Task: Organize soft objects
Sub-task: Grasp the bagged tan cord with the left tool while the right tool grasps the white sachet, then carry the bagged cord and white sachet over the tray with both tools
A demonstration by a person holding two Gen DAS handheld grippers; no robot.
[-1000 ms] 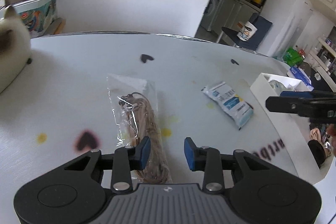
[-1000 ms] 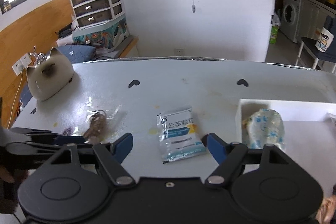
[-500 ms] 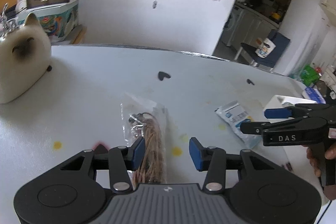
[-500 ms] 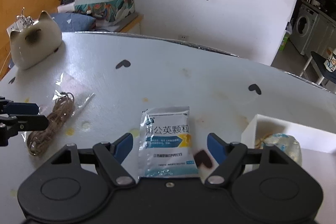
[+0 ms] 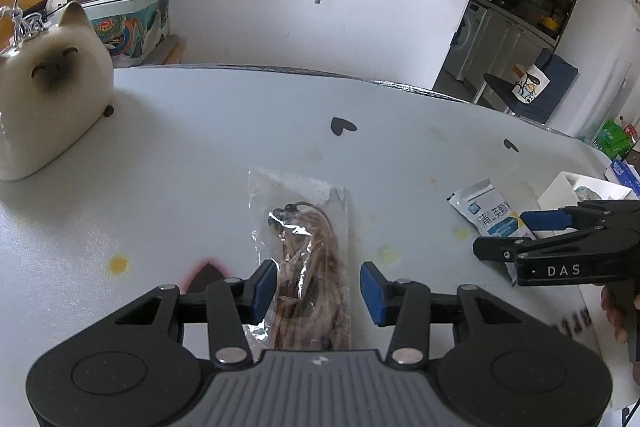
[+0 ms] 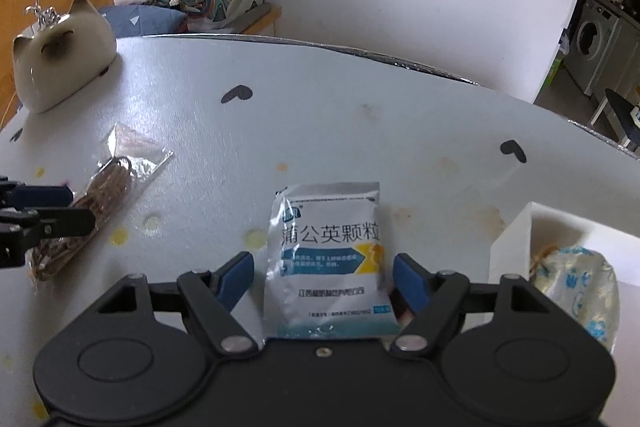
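Soft objects, tally from largest holder down: white box (image 6: 516, 239) at the right edge of the table (image 6: 320, 115), one item already in it, a pale blue-patterned pouch (image 6: 580, 279) (contents not readable). Reads as one placed, two left.

Still out on the table: silver-blue sachet (image 6: 332, 255) near the box, lying flat; clear bag of brown cord (image 5: 308, 263) well to its left, also flat.

Right tool (image 6: 322, 277): jaws spread, straddling the sachet's near end, pads just beside its edges; contact on the right pad cannot be told. Not lifted.

Left tool (image 5: 318, 287): jaws have just been opening and stand spread, the cord bag between them; left pad just beside the plastic, right pad apart. No grip yet.

Judgement: both pick-ups are at the closing stage; carrying to the box remains for each. Cat-shaped ornament (image 5: 48, 87) at the far left looks like no part of the job.
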